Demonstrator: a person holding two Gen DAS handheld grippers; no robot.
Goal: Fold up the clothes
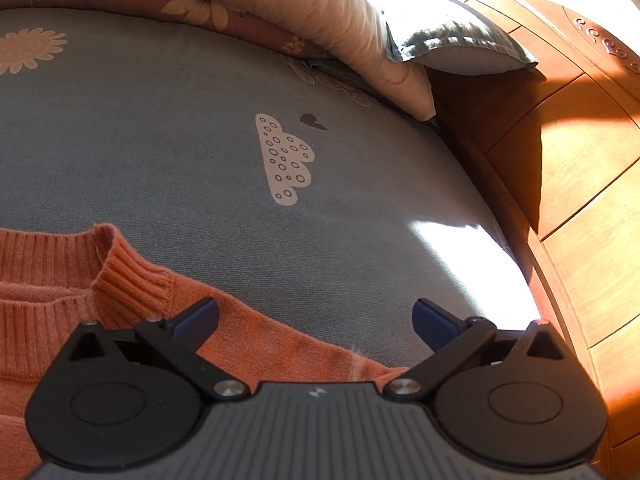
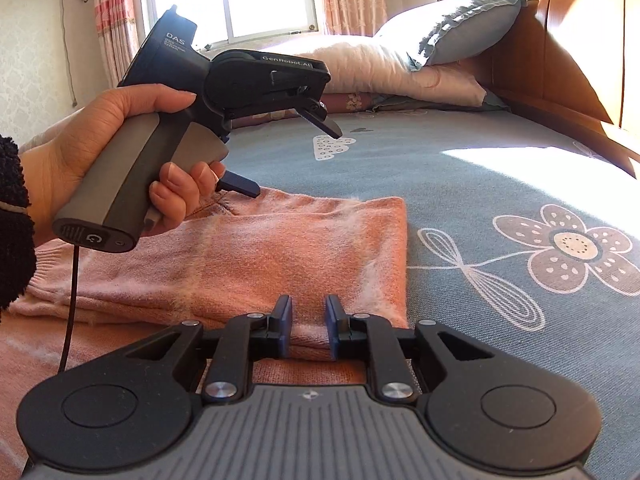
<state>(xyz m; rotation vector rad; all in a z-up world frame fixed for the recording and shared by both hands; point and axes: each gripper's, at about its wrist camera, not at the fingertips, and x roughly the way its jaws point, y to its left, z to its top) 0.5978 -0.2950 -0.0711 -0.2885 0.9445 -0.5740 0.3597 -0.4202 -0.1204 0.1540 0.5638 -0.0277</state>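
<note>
- Spread wide, the jaws of the left gripper (image 1: 315, 320) hold nothing in the left wrist view; one blue pad hangs over the orange sweater's shoulder, the other over bare sheet.
- Below that gripper the orange sweater (image 1: 48, 300) lies flat on the grey-blue bed sheet (image 1: 160, 140), its ribbed collar (image 1: 128, 272) facing the pillows (image 1: 452, 40) stacked by the wooden headboard (image 1: 580, 160).
- Narrowly parted, the right gripper (image 2: 308, 326) in the right wrist view stands with its jaws on either side of the folded sweater's near edge; whether the pads press the knit I cannot tell.
- From this side the sweater (image 2: 256, 252) is a folded band, its long axis running left to right across the bed, its right end square on the flowered sheet (image 2: 500, 184).
- A hand (image 2: 80, 148) holds the left gripper (image 2: 298, 164) above the sweater's far edge, jaws well apart and empty.
</note>
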